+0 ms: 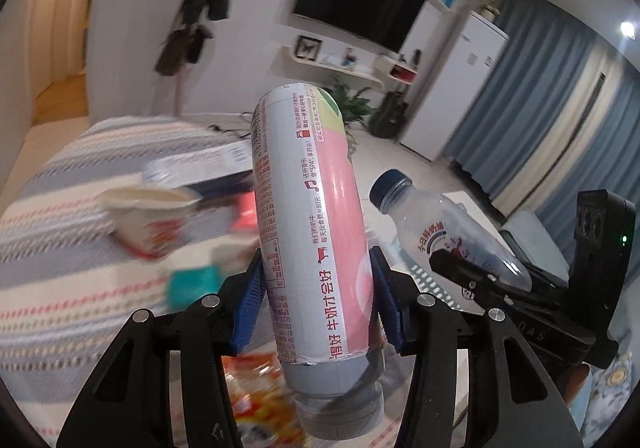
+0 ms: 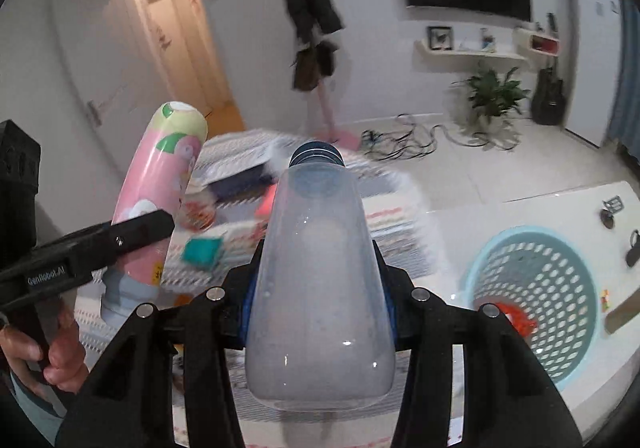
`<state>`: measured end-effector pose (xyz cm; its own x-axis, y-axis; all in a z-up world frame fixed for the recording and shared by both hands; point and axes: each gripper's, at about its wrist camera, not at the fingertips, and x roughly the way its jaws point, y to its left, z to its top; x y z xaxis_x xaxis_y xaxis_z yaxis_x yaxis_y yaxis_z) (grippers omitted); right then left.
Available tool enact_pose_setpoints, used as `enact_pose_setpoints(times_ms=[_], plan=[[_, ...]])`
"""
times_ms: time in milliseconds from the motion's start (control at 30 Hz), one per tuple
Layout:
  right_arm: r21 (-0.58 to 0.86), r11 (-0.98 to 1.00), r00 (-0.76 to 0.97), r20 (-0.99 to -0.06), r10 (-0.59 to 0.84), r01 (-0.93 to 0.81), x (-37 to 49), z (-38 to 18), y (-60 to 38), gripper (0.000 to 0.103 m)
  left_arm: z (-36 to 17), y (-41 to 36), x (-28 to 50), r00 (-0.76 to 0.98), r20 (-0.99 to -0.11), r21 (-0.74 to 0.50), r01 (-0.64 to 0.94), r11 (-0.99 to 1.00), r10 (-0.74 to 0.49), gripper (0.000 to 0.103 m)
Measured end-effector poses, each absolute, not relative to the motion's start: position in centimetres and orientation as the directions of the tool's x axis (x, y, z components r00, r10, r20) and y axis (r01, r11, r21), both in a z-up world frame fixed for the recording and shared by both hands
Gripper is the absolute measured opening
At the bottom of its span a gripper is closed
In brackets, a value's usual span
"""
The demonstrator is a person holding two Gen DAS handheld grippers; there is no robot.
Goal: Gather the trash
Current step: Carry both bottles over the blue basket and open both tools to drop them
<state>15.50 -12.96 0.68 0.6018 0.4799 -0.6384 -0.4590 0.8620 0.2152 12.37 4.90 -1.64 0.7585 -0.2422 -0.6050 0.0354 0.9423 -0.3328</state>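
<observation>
- left gripper [image 1: 316, 288] is clamped on a pink bottle [image 1: 312, 216], held cap down above the striped cloth [image 1: 60, 268].
- right gripper [image 2: 318, 288] grips a clear bottle [image 2: 320, 272], blue cap pointing away.
- on the cloth lie a paper cup [image 1: 148, 220] and a teal packet [image 2: 202, 248], both blurred.
- a blue basket [image 2: 536, 296] sits by the cloth's right edge, something red inside.

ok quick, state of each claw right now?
Left claw: shut on the pink bottle, cap end toward the camera.
Right claw: shut on the clear bottle, cap pointing away.
</observation>
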Motion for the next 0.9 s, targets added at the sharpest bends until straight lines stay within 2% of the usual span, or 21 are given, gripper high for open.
enact_pose_setpoints(times_ms=[367, 900], plan=[[0.233, 0.946, 0.698, -0.639, 0.323, -0.224, 20.4, -0.4, -24.0, 0.043, -2.5, -5.6, 19.7, 0.692, -0.632, -0.296, 0.198, 0.934, -0.347, 0.047], [0.22, 0.974, 0.622, -0.77, 0.145, 0.046, 24.4, -10.7, -33.8, 0.044, -10.6, -17.3, 27.1, 0.529, -0.725, -0.306, 0.327, 0.894, -0.441, 0.047]])
